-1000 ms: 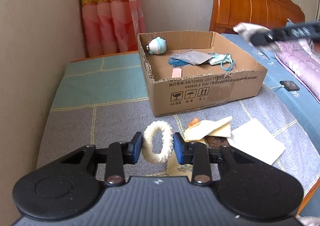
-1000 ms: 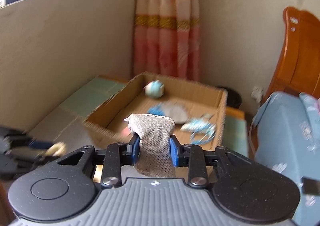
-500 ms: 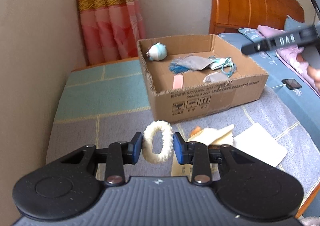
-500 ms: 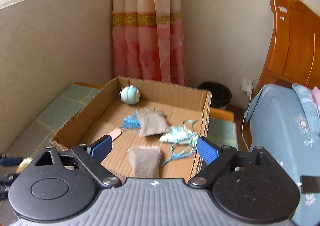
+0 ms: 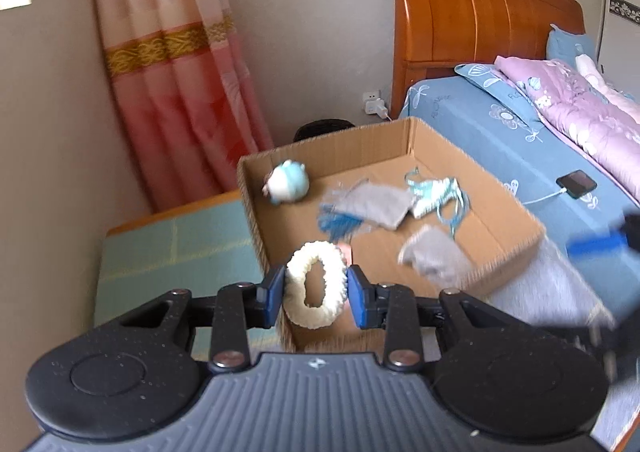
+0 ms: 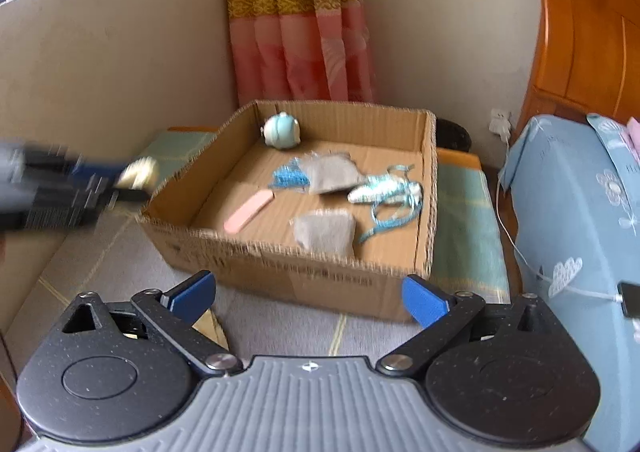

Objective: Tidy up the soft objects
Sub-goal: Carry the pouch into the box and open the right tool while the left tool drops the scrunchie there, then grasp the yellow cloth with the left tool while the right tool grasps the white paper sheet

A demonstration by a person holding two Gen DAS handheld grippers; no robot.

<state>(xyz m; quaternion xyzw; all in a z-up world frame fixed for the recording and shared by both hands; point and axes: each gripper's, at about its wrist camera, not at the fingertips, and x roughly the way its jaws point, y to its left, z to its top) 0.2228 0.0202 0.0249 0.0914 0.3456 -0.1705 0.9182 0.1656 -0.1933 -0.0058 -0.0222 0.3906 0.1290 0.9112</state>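
A bed with a blue flowered sheet (image 5: 472,119) and an orange wooden headboard (image 5: 472,11) fills the right side of the room, with a pink and lilac quilt (image 5: 580,111) along it; a pink curtain with a gold band (image 6: 296,15) hangs in the corner; a low surface covered in a grey and green checked cloth (image 6: 100,252) carries the shallow brown cardboard box (image 6: 288,272), which stands open at the top; inside the box lie a round pale blue plush toy (image 6: 282,129) at the far wall, a grey fabric pouch with a blue tassel (image 6: 330,171) in the middle, a second grey fabric pouch (image 6: 326,230) near the front wall, a pale blue bundle with loose ribbon (image 6: 386,189) just beside them, and a flat pink strip (image 6: 248,209) on the left of the floor; a black phone on a white cable (image 5: 576,183) rests on the sheet. The right gripper (image 6: 308,296) hangs in front of the box's near wall; its blue fingers (image 6: 192,294) stand wide apart, having just been opening, with nothing between them. The left gripper (image 5: 316,294) hovers at the box's near left corner; its fingers are clamped on a cream fluffy ring-shaped scrunchie (image 5: 316,288), pressed from both sides and held upright in the air, above the box's edge and not yet inside.
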